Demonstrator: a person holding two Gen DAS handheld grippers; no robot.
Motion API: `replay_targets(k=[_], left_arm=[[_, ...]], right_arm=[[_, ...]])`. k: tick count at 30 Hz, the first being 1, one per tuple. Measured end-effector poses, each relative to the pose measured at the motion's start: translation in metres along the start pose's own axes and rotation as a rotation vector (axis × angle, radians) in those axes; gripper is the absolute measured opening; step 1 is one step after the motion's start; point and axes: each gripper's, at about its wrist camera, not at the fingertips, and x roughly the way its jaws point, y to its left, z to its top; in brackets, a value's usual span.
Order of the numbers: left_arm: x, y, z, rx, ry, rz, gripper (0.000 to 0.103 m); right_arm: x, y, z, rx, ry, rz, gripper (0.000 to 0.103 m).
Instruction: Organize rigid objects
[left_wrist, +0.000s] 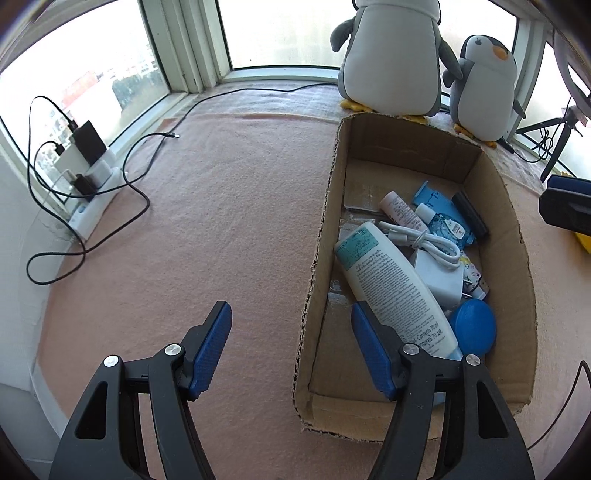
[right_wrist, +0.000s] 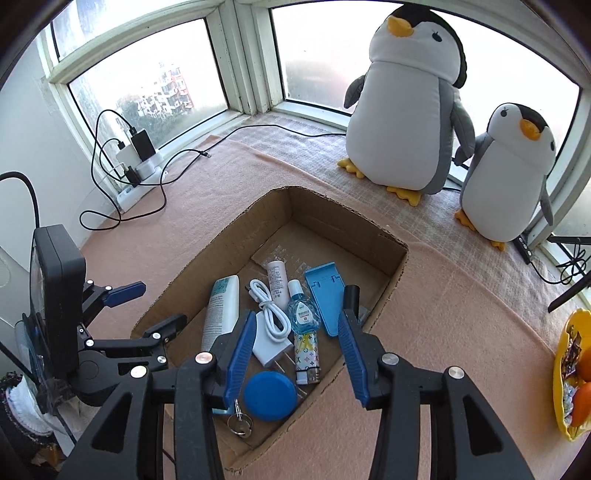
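Observation:
A cardboard box sits on the pink cloth. It holds a white lotion tube, a blue round lid, a white charger with cable, a blue stand, a small blue bottle, a patterned lighter and a key ring. My left gripper is open and empty, straddling the box's left wall. My right gripper is open and empty above the box contents. The left gripper also shows in the right wrist view.
Two plush penguins stand by the window behind the box. A power strip with chargers and black cables lies at the left. A yellow bowl of snacks sits at the right. A tripod stands far right.

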Motion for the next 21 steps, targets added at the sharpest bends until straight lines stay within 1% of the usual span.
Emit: replay_targets(k=[4, 6, 11, 13, 15, 19, 21], left_arm=[[-0.027, -0.004, 0.001, 0.013, -0.046, -0.005, 0.068], [-0.043, -0.008, 0.000, 0.018, -0.072, -0.015, 0.068], [-0.077, -0.019, 0.000, 0.052, -0.141, -0.025, 0.069], [-0.091, -0.021, -0.002, 0.057, -0.166, -0.035, 0.069], [-0.104, -0.024, -0.004, 0.059, -0.188, -0.044, 0.069], [-0.125, -0.031, -0.009, 0.066, -0.221, -0.052, 0.069], [-0.133, -0.034, -0.011, 0.068, -0.232, -0.059, 0.069]], right_arm=[[-0.029, -0.005, -0.015, 0.024, -0.042, -0.014, 0.044], [-0.045, -0.006, -0.025, 0.035, -0.067, -0.038, 0.048], [-0.083, -0.011, -0.049, 0.063, -0.129, -0.079, 0.049], [-0.097, -0.013, -0.057, 0.079, -0.153, -0.099, 0.052], [-0.110, -0.015, -0.065, 0.108, -0.177, -0.111, 0.059], [-0.131, -0.018, -0.082, 0.163, -0.220, -0.159, 0.065], [-0.139, -0.018, -0.090, 0.190, -0.236, -0.183, 0.071]])
